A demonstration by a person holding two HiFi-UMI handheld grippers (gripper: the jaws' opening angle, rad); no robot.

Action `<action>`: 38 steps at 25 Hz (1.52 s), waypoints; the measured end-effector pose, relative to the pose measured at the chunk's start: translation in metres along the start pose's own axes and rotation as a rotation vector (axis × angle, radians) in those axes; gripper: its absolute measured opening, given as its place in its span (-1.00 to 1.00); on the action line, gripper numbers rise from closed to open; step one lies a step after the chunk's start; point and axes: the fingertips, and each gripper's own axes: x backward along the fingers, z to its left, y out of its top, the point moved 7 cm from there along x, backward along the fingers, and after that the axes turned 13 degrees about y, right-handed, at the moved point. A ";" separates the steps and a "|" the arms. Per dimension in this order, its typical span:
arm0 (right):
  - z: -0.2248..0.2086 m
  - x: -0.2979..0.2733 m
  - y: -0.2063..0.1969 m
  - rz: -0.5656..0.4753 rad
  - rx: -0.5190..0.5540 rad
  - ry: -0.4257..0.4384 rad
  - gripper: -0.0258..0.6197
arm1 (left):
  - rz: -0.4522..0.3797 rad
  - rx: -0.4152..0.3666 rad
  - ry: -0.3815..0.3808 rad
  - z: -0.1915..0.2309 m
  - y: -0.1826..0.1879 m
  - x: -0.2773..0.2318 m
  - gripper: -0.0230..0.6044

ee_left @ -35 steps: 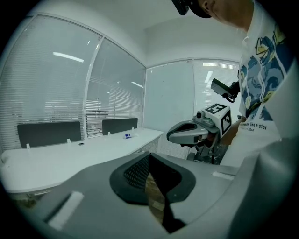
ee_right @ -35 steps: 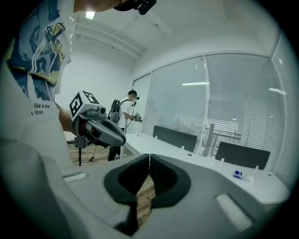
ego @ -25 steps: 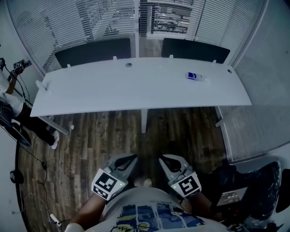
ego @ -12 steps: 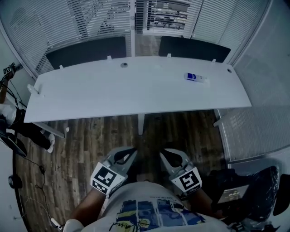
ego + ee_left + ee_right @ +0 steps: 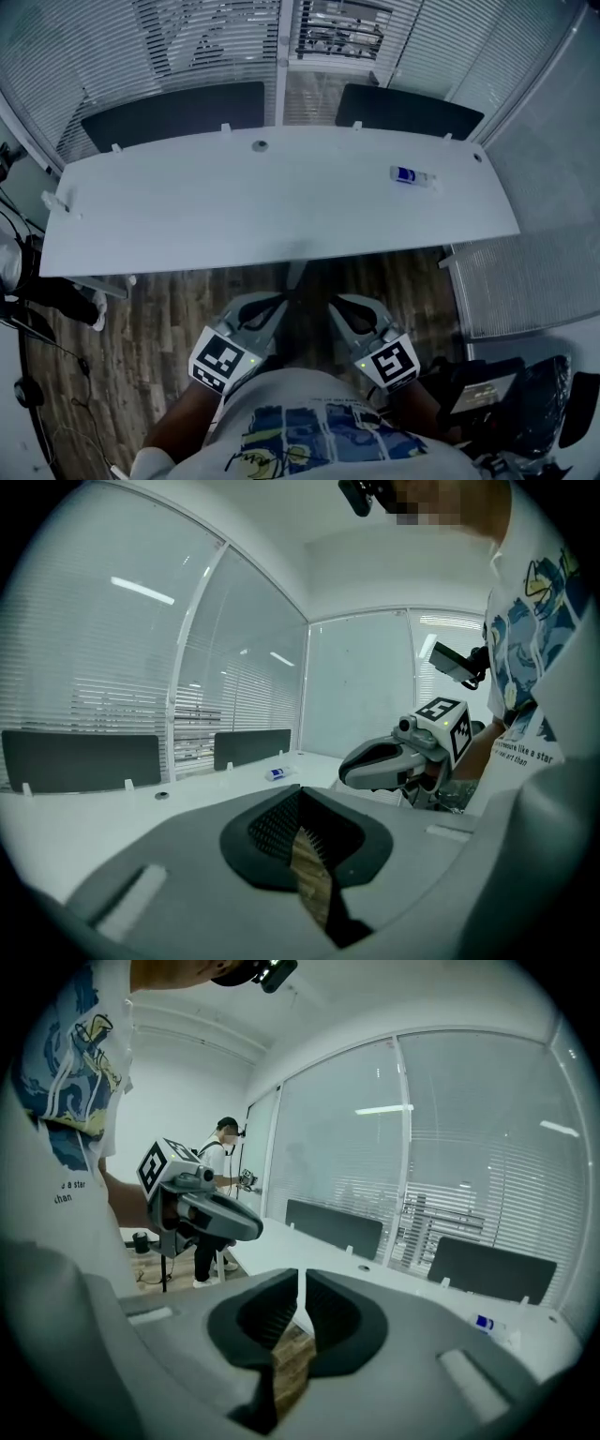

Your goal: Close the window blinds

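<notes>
Window blinds (image 5: pixel 197 42) face closed, empty left hand-held gripper (image 5: pixel 272 306) and right hand-held gripper (image 5: pixel 339 307); right gripper view alone shows bystander (image 5: pixel 216 1155) torso.

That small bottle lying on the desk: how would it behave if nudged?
The bottle lies on its side, so it would probably roll. It looks small, so likely light. The smooth desk may let it slide.
</notes>
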 end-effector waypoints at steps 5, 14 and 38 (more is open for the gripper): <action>-0.012 -0.041 0.020 0.024 -0.012 0.015 -0.87 | -0.011 0.024 -0.003 0.040 -0.005 -0.003 -0.92; -0.028 -0.095 0.044 0.013 -0.012 0.057 -0.88 | -0.026 0.056 0.041 0.092 -0.008 -0.002 -0.92; -0.225 -0.115 0.031 -0.049 -0.008 0.137 -0.87 | 0.010 0.011 0.144 0.140 0.047 -0.179 -0.92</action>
